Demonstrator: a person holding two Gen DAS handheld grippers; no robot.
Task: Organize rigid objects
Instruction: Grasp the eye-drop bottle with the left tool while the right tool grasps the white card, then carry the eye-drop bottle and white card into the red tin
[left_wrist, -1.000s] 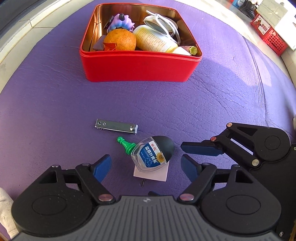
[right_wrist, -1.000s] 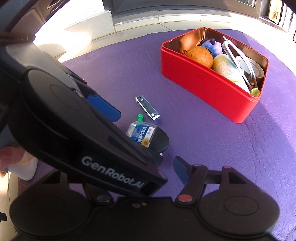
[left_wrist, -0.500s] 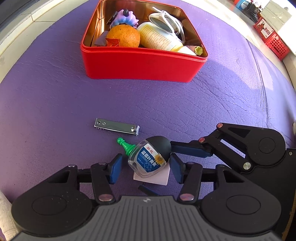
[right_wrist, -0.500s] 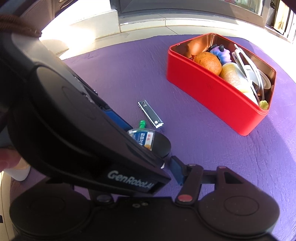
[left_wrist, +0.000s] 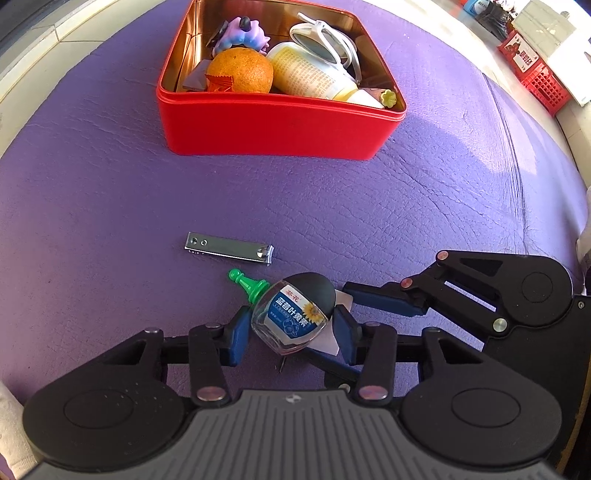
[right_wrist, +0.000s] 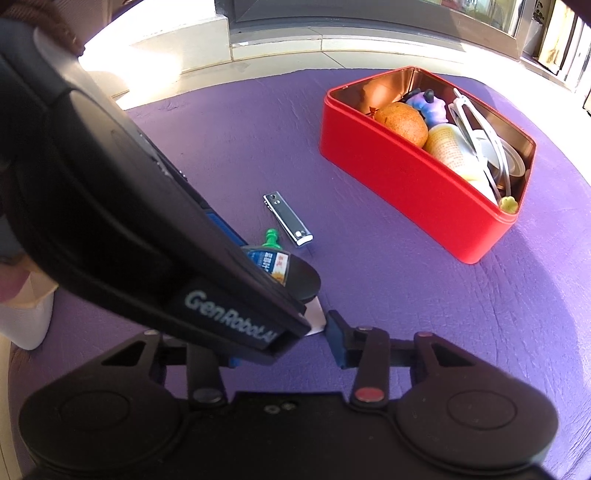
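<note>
A small clear bottle (left_wrist: 291, 319) with a blue label, black cap and green nozzle lies tilted on white paper (left_wrist: 328, 343) on the purple mat, a steel nail clipper (left_wrist: 229, 248) flat just beyond it, the red tin (left_wrist: 280, 123) farther off, already holding several items.

1. The left gripper (left_wrist: 290, 334) has narrowed from wide open; its jaws are closing, blue pads at 3 and 9 o'clock of the small bottle (left_wrist: 295, 314).
2. The right gripper (left_wrist: 343, 325) has slid in from 3 o'clock, its jaws closing around the pale paper (right_wrist: 316, 319) under the bottle.
</note>
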